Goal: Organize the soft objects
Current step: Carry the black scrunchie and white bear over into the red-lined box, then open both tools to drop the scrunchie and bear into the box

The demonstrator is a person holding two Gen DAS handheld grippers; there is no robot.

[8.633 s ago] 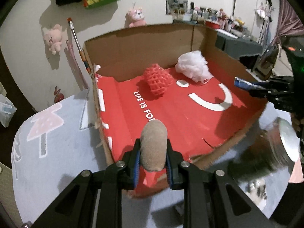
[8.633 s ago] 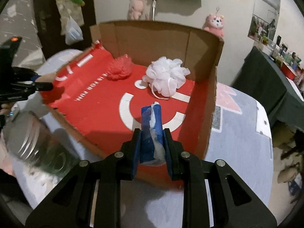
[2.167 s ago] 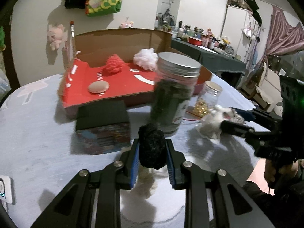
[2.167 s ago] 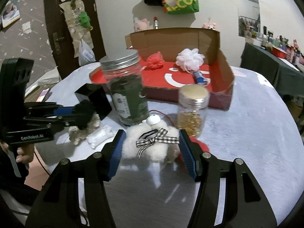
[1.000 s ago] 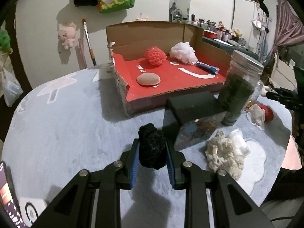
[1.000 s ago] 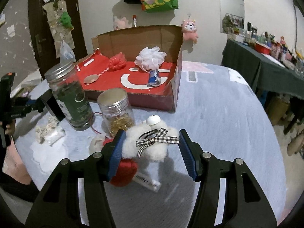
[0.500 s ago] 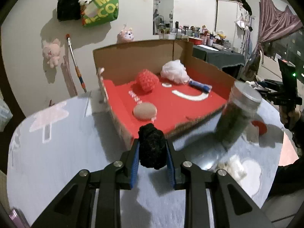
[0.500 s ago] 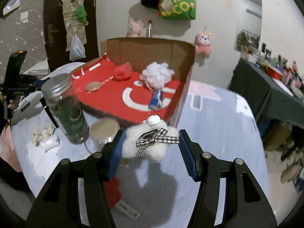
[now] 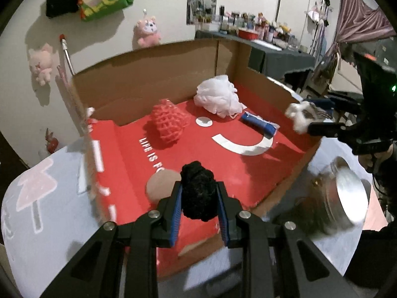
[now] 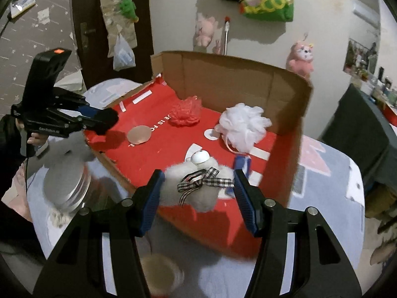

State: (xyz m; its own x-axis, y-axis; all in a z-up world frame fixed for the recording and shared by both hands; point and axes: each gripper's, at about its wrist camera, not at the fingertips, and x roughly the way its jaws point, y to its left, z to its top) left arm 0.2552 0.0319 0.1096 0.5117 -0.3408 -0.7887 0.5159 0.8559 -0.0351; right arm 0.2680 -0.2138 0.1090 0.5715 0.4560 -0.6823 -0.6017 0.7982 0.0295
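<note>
My left gripper (image 9: 198, 196) is shut on a black fuzzy ball (image 9: 197, 193) and hangs over the near left edge of the red-lined cardboard box (image 9: 148, 79). The same ball (image 10: 105, 120) shows at the left of the right wrist view. My right gripper (image 10: 198, 188) is shut on a white plush toy with a checked ribbon (image 10: 198, 186), above the box's near right corner (image 10: 295, 154). Inside the box lie a red mesh puff (image 9: 168, 123), a white mesh puff (image 9: 218, 98), a tan round pad (image 9: 160, 186) and a blue tube (image 9: 259, 124).
A metal-lidded jar of dark stuff (image 9: 345, 198) stands just right of the box, blurred. A second jar lid (image 10: 158, 270) shows below my right gripper. The table has a pale blue patterned cloth (image 9: 44, 198). Plush toys and a green bag hang on the wall behind.
Both grippers have moved toward the box and risen, still holding their objects. The black ball and the white plush now hang over the box's near edge; the jars have slid low and to the side.
</note>
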